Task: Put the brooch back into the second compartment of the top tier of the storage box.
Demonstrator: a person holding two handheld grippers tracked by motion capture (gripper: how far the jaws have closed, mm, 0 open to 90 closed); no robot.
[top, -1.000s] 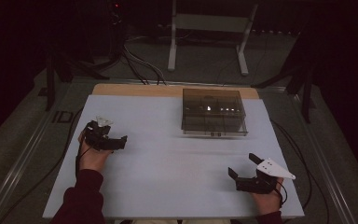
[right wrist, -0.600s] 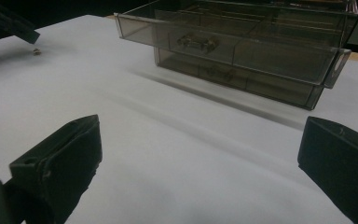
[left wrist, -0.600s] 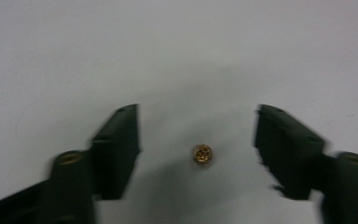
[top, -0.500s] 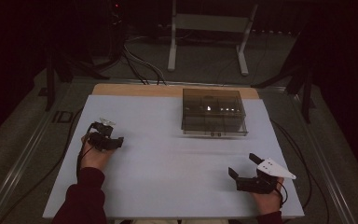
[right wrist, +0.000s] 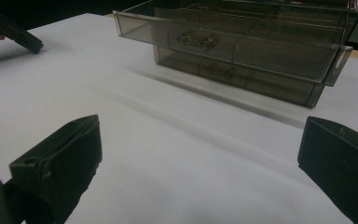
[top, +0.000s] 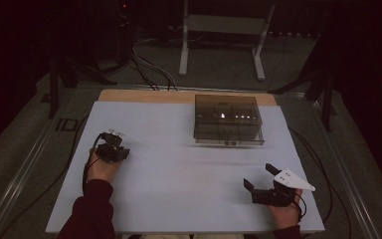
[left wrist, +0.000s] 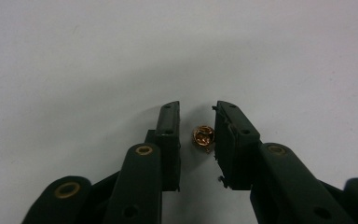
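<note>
A small copper-coloured screw (left wrist: 203,136) lies on the white table top (top: 179,189). My left gripper (left wrist: 196,109) points straight down over it, jaws narrowly open on either side; the screw sits close against the right-hand pad (left wrist: 226,135), with a gap to the other. In the high view the left gripper (top: 112,144) stands at the table's left. Near the front right, my right gripper (top: 259,175) is wide open and holds nothing; its jaws (right wrist: 200,126) face the drawer box.
A smoky transparent drawer box (top: 228,119) stands at the back right of the table; its upper drawer (right wrist: 200,39) is pulled out a little. Cables trail on the floor around the table. A metal stand (top: 224,25) is behind.
The left gripper has tipped from pointing rightward to pointing down and drawn slightly back toward the left. The right gripper has stayed put.
</note>
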